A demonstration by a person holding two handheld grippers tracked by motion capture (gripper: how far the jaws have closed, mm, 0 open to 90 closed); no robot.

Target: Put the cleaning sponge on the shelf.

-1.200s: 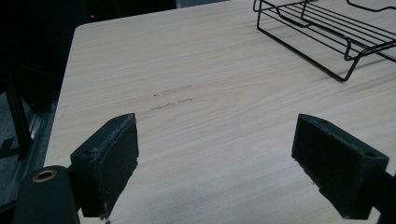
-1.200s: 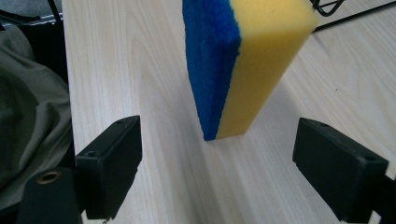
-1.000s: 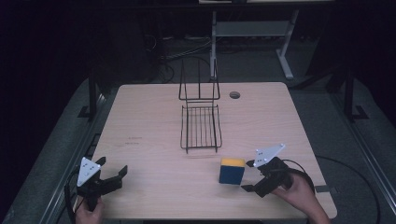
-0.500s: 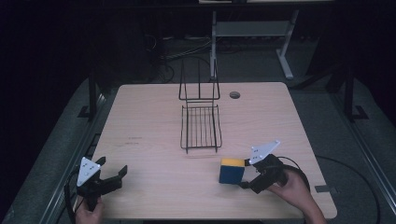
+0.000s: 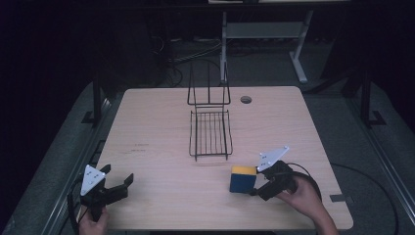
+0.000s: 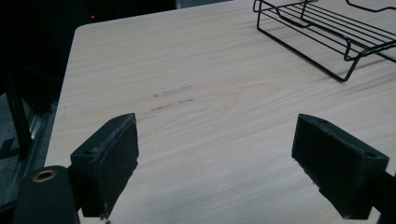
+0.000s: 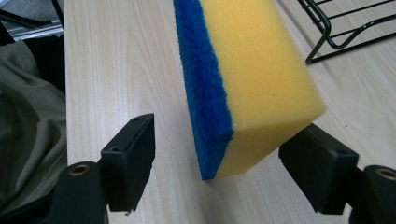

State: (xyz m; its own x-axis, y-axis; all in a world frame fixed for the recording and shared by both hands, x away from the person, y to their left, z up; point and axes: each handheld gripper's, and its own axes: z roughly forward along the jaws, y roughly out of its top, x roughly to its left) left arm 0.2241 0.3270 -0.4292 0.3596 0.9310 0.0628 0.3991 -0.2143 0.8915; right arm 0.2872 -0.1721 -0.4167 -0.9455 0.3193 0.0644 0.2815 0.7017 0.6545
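Right tool: I see it low at the near right of the bench, its jaws around the sponge. They have just been closing, and the sponge is between them.
Right tool, grip: in the right gripper view one pad sits against the yellow side near the lower corner; the other pad stands apart from the blue face, bare wood showing in the gap. So I read it as half closed and not yet pinching.
Sponge: a block with a blue scouring layer and a yellow body. It stands on the bench, tilted in the right gripper view, just nearer to me than the wire rack and close beside its front edge.
Left tool: it hovers at the near left corner of the bench, held in the person's hand. Its jaws are spread wide.
Left tool, contents: in the left gripper view I see plain wood between the two pads, nothing held or touched. A few faint scuff marks lie on the wood ahead of it.
Wire rack: black, in the middle of the bench, its back part upright, its tray flat; well apart from the left tool.
Bench: pale wood, a round hole near the far edge.
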